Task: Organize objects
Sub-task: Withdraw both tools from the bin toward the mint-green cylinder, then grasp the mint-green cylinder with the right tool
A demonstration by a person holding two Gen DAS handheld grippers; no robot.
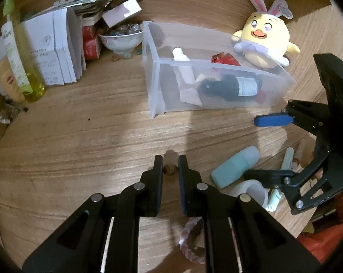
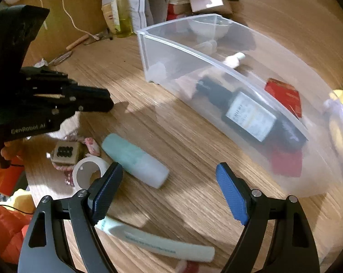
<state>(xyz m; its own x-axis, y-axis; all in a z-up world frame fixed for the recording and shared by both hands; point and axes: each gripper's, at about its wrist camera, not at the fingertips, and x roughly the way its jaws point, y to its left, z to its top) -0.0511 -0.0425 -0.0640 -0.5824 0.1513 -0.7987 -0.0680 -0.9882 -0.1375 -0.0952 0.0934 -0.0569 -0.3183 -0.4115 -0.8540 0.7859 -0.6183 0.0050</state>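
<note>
A clear bin (image 2: pixel 257 72) was seen ahead of the right tongs (image 2: pixel 169 195), with a dark bottle (image 2: pixel 251 113), a red box (image 2: pixel 283 95) and a white bottle (image 2: pixel 235 59) lying inside. A teal bottle (image 2: pixel 135 159) lay flat just ahead of their left finger; a pale tube (image 2: pixel 162 243) lay beneath them.

Warm, uneven indoor light falls on the wooden tabletop (image 1: pixel 85 136), leaving bright patches between soft-edged shadows. In the left wrist view a pale patch lies near the middle with a darker band down its centre, and the clear plastic storage bin (image 1: pixel 217 86) throws a faint shadow on its near side. That view is fairly sharp in the centre. The right wrist view is smeared with motion blur, worst at the right, where the bin's wall (image 2: pixel 285 159) and the wood grain streak. Both pictures bow strongly outward and darken to black at the corners.
</note>
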